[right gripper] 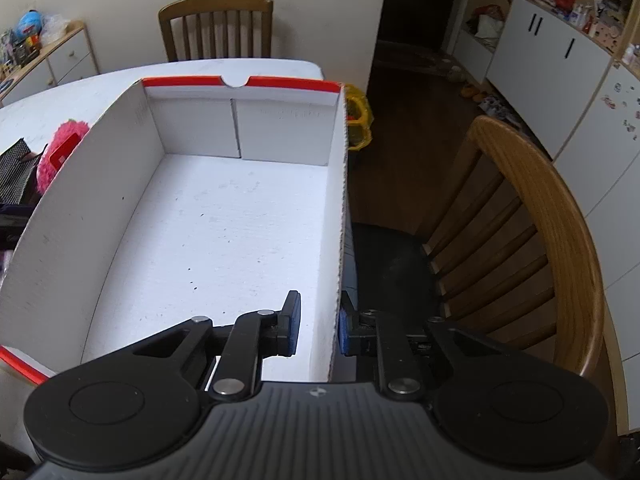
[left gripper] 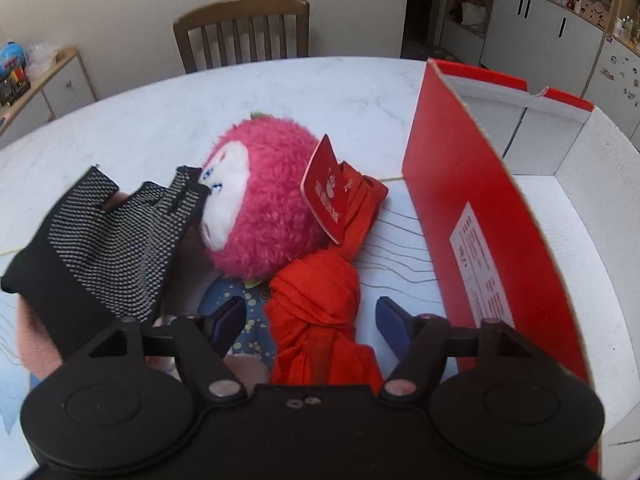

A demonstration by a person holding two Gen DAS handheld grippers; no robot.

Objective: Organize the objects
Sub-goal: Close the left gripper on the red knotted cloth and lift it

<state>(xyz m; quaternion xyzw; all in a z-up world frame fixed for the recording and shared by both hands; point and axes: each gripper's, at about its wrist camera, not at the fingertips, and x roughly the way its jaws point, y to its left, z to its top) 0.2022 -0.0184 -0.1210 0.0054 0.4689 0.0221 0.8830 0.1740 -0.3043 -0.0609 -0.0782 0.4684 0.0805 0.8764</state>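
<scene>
Two grippers in play. Left gripper (left gripper: 310, 320) is spread wide, one finger on each side of a knotted orange-red cloth (left gripper: 316, 300); the pads (left gripper: 390, 316) stand clear of the fabric, nothing clamped. The cloth lies on the white table (left gripper: 160, 120), its far end running up under a red tag (left gripper: 326, 188).

Just left of the cloth and touching it: a pink plush (left gripper: 264, 196) with a white face, lying on its side. The tag leans against the plush. A black dotted glove (left gripper: 100, 240) rests over a pink item at the left, its finger ends touching the plush's face. A blue speckled thing shows under the plush and cloth; cannot tell what it is.

Right of the cloth stands the box (left gripper: 480, 208), red outside, white inside, label on its near wall.

Right gripper (right gripper: 318, 326) straddles the box's right wall (right gripper: 338, 200): one finger inside, one outside. The outer pad lies against the wall; a gap shows on the inner side, so whether it grips the wall cannot be told. Box floor (right gripper: 224, 232) is bare white card. The plush (right gripper: 60, 148) and glove (right gripper: 16, 172) show past the box's left wall. A wooden chair (right gripper: 552, 240) stands just right of the table, another at the far side (right gripper: 216, 24).
</scene>
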